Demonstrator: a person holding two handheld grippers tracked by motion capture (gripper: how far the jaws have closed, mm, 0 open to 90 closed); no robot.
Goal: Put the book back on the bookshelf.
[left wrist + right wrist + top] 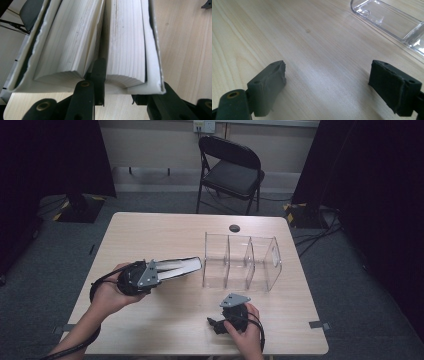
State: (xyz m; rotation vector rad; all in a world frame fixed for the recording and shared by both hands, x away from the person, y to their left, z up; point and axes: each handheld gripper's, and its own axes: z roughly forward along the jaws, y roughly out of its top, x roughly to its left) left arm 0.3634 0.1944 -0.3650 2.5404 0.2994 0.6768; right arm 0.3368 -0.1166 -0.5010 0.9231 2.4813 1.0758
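Jaws of the left gripper (165, 270) clamp only half the book (100, 42), whose free pages may splay entering the clear divider rack (242, 262); right gripper (327, 85) jaws stand apart, empty.

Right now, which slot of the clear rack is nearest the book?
The leftmost slot of the clear rack: the book in the left gripper points at that end; the other slots lie farther right.
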